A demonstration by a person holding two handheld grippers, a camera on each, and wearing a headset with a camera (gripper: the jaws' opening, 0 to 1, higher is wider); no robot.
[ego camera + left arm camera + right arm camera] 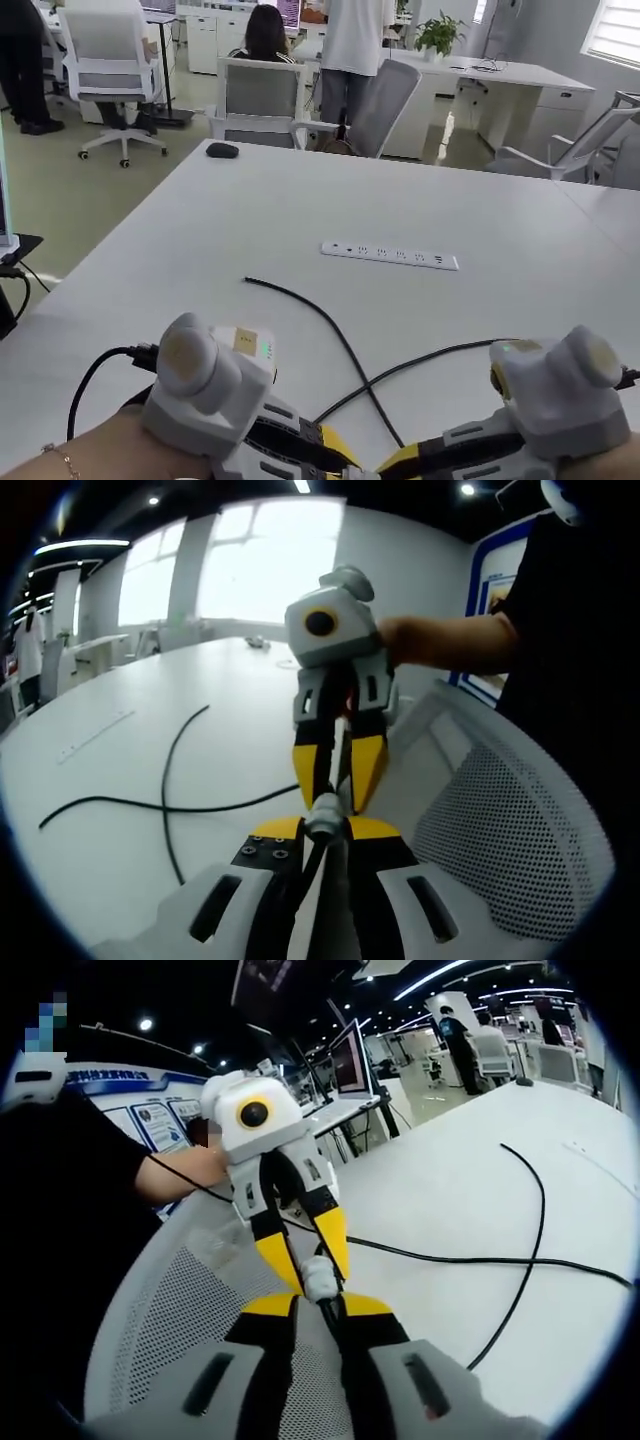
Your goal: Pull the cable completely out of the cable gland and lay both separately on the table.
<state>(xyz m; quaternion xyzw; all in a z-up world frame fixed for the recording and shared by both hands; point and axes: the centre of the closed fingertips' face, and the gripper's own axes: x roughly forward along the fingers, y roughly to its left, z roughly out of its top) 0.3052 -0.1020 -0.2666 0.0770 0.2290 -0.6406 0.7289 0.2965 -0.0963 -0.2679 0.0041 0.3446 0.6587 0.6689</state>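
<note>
Low at the near edge of the white table (pixel 250 220), two grippers meet tip to tip. The left gripper (pixel 345 462) has its yellow jaws drawn in on the one cable gland (pixel 323 820), a small pale fitting held in the air between the tools. The right gripper (pixel 395 462) is closed narrowly on the black cable (pixel 335 1322) just behind that gland, so cable and gland are joined. Two black strands (pixel 340 345) cross on the table beyond (whether they are one cable I cannot tell); one has a free end near the middle. Farther back lie one white power strip (pixel 390 255) and one dark mouse (pixel 222 150).
</note>
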